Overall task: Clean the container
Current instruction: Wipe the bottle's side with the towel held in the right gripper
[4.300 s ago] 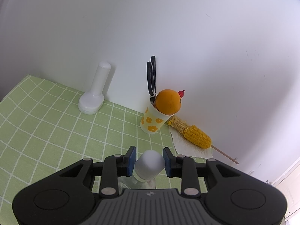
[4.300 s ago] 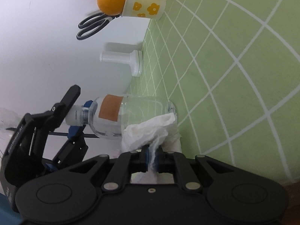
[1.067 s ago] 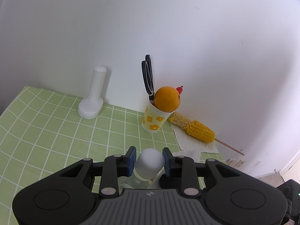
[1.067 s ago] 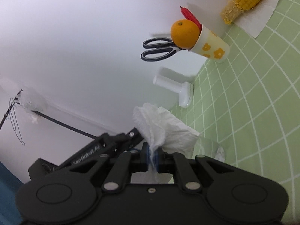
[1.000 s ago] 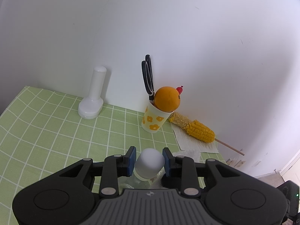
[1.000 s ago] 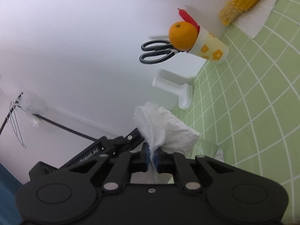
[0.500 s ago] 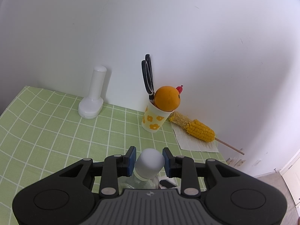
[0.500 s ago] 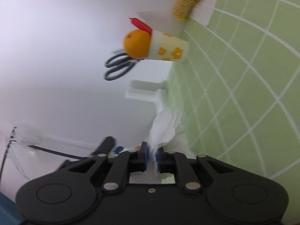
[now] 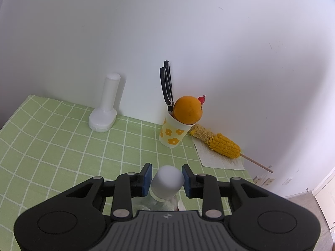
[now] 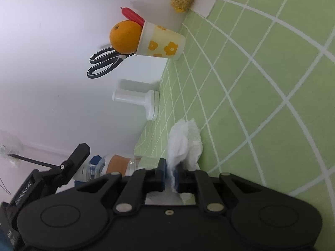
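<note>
On the green checked tablecloth [image 9: 62, 146], toward the near edge of the table, a clear bottle [image 10: 117, 164] with an orange label stands upright, its white cap [image 9: 167, 181] clamped between the blue pads of the left gripper [image 9: 167, 176]; pads press on both sides of the cap. Right wrist view is rolled, so the table appears at the right and the wall at the left. Right gripper [image 10: 170, 176] has its fingers together, pinching a crumpled white paper towel [image 10: 184, 142]; the wad sticks out past the fingertips and lies just beside the lower part of the bottle. Whether the towel touches the bottle wall cannot be told, since the gripper body hides that spot. Left gripper body shows in the right wrist view as a black frame at the lower left, above the bottle neck. Along the far edge, against the white wall: a white stand [image 9: 104, 113] with an upright post toward the far left; a cream cup with yellow flowers [image 9: 173, 133] near the middle, holding an orange [image 9: 188, 109], black scissors [image 9: 167, 85] handles up, and a red item [image 10: 133, 15]. Just right of the cup, a partly eaten corn cob [image 9: 217, 143] on a wooden stick lies on a white napkin [image 9: 217, 160] near the far right corner.
</note>
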`<action>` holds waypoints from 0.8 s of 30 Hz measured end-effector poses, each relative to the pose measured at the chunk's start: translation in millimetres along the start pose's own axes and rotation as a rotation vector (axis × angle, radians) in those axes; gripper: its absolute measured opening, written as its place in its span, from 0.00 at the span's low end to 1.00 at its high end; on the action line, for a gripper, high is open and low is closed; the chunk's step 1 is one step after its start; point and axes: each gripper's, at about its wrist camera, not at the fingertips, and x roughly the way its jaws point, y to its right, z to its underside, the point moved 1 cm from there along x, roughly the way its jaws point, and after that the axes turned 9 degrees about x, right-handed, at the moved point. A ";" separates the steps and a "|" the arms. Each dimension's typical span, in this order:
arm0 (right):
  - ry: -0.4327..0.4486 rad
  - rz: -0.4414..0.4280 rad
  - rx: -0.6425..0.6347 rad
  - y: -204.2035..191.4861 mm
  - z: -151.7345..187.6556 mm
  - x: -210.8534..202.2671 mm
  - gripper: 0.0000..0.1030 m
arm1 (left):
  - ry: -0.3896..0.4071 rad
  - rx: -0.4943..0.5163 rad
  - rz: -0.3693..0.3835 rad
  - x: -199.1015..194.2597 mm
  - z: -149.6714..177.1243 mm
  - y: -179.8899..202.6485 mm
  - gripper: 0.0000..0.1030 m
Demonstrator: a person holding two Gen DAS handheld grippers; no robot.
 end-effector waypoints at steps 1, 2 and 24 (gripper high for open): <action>-0.004 -0.016 0.021 0.8 -0.3 -1.1 0.09 | 0.000 0.001 0.001 0.0 0.0 -0.3 0.31; -0.006 -0.036 0.035 -0.5 -0.3 -2.7 0.09 | 0.000 0.000 0.000 0.1 -0.1 -0.5 0.32; -0.096 -0.293 0.195 -29.3 -1.4 -1.4 0.09 | 0.010 -0.037 0.006 2.4 2.1 -7.9 0.32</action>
